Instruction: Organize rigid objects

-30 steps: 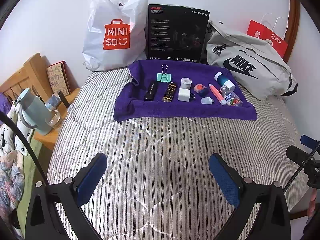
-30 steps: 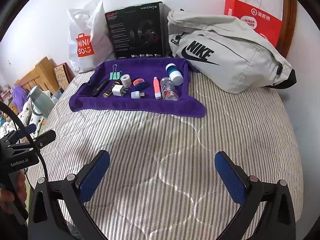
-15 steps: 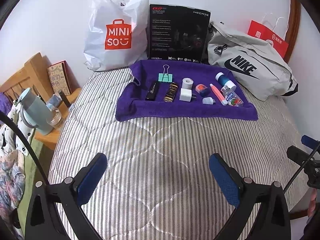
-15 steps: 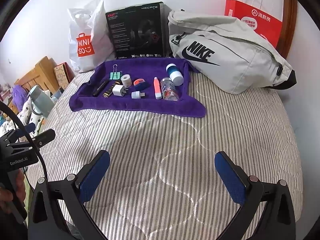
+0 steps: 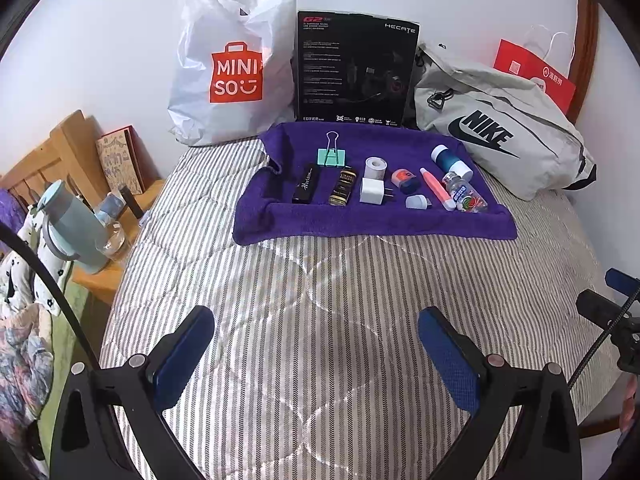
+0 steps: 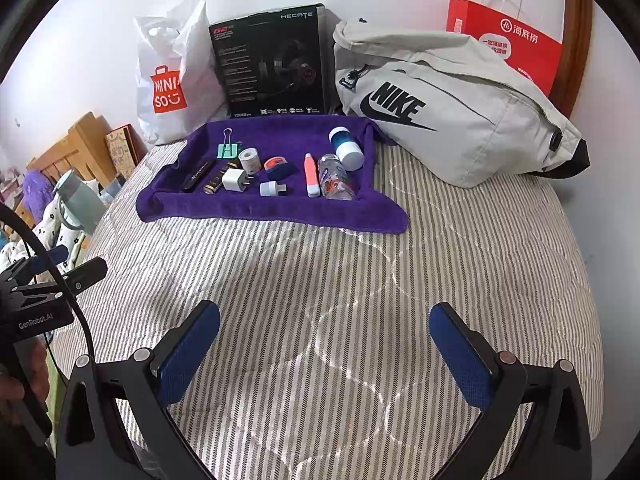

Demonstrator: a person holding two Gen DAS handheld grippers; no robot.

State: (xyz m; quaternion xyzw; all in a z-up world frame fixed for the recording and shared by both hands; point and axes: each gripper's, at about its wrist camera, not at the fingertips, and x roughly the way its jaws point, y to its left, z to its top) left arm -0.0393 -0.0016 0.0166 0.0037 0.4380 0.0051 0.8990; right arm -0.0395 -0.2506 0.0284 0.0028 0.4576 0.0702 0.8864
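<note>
Both the left gripper (image 5: 316, 350) and right gripper (image 6: 324, 346) hover wide open, empty; the soft towel (image 5: 360, 224) may bunch, toppling the small bottle (image 5: 464, 194).

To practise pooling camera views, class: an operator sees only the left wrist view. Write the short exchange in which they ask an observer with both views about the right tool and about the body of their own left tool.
Operator: Only a sliver of the right tool shows at my edge. Is it holding anything?
Observer: No. The right tool is open, with nothing between its blue pads, above the striped quilt.
Operator: And my own left tool, behind its fingers?
Observer: The left tool has a black body labelled GenRobot.AI, and a hand grips it just below that label.
</note>
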